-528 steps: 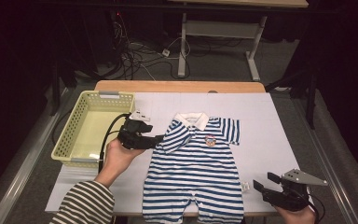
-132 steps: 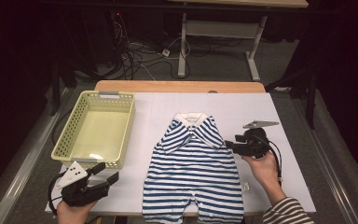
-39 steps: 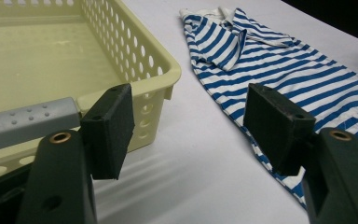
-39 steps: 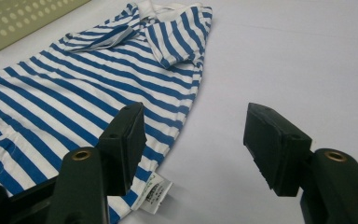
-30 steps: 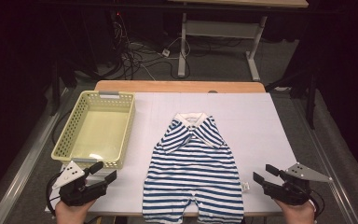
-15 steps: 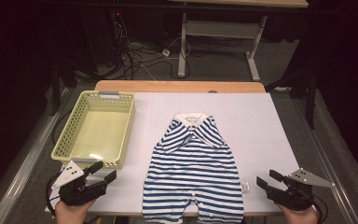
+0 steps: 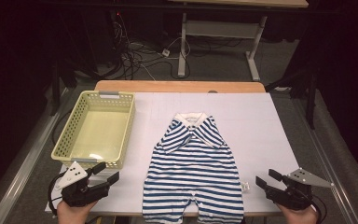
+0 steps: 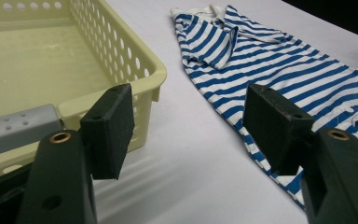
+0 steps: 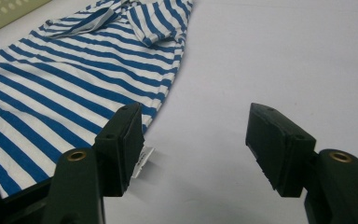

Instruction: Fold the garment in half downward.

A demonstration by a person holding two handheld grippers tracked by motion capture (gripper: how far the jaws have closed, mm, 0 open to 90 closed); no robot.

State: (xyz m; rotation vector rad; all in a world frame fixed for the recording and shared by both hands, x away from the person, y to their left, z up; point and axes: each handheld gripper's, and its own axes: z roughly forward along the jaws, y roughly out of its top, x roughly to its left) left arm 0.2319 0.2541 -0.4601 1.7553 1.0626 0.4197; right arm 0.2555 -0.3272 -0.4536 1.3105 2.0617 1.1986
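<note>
Striped baby suit (image 7: pixel 193 175) was laid flat at middle of desk (image 7: pixel 261 121), collar away from person. Both sleeves were seen folded onto chest; legs not yet folded, judged as remaining work. Basket (image 7: pixel 94 128) stood just left of it, nothing inside. Left hand-held gripper (image 7: pixel 108 173) and right hand-held gripper (image 7: pixel 266 177) were held released at near edge, nothing grasped. Suit: soft knit, blue-white stripes. Basket: stiff perforated plastic, pale yellow, rectangular.

We note a yellow perforated basket (image 7: pixel 95 128) left of centre on the white worktop (image 7: pixel 261 126); tangled cables (image 7: pixel 135 56) on the floor, frame top.
</note>
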